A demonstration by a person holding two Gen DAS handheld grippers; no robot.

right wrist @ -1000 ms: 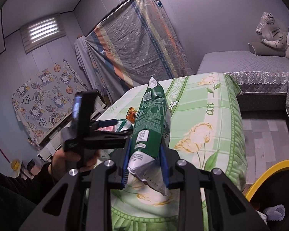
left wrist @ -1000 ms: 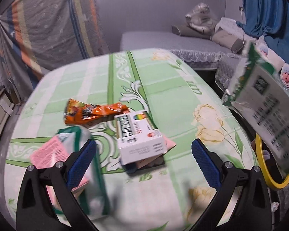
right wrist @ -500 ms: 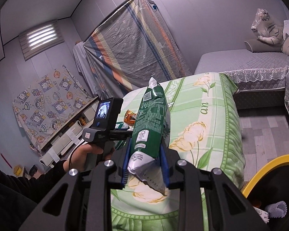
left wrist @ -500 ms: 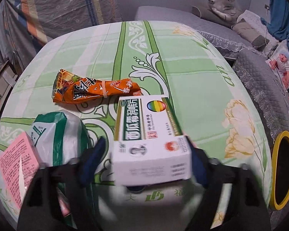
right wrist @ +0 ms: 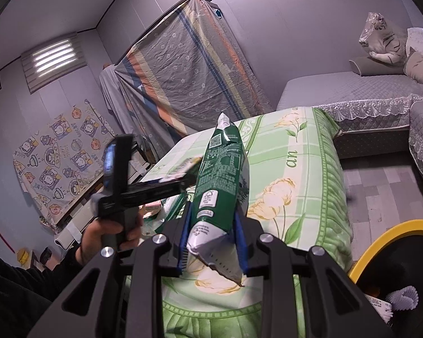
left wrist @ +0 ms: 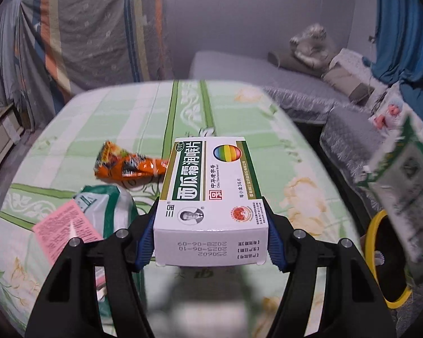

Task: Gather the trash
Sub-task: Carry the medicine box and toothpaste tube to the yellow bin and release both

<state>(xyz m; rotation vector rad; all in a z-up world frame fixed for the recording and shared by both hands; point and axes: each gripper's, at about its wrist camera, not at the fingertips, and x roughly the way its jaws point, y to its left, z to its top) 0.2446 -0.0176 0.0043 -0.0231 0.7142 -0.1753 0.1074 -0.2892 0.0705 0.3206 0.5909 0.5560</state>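
A white and green medicine box (left wrist: 211, 186) is held lifted above the green flowered tablecloth (left wrist: 239, 107) by my left gripper (left wrist: 210, 211). The jaws are still closing, and both blue pads press the box's sides. An orange snack wrapper (left wrist: 127, 166), a green and white bag (left wrist: 110, 205) and a pink leaflet (left wrist: 67, 231) lie on the cloth to the left. My right gripper (right wrist: 211, 219) is shut on a green snack bag (right wrist: 220, 186), held upright beside the table's right edge. The same bag (left wrist: 403, 197) shows at the right of the left wrist view.
A yellow-rimmed bin (right wrist: 380, 242) with paper in it stands on the floor, below and right of the table corner. A grey bed (right wrist: 352, 90) and a quilted sofa lie beyond. A person's hand (right wrist: 110, 231) holds the left gripper's handle.
My left gripper went down over the medicine box, closed on its sides and lifted it off the cloth. The right gripper kept still with the green bag.
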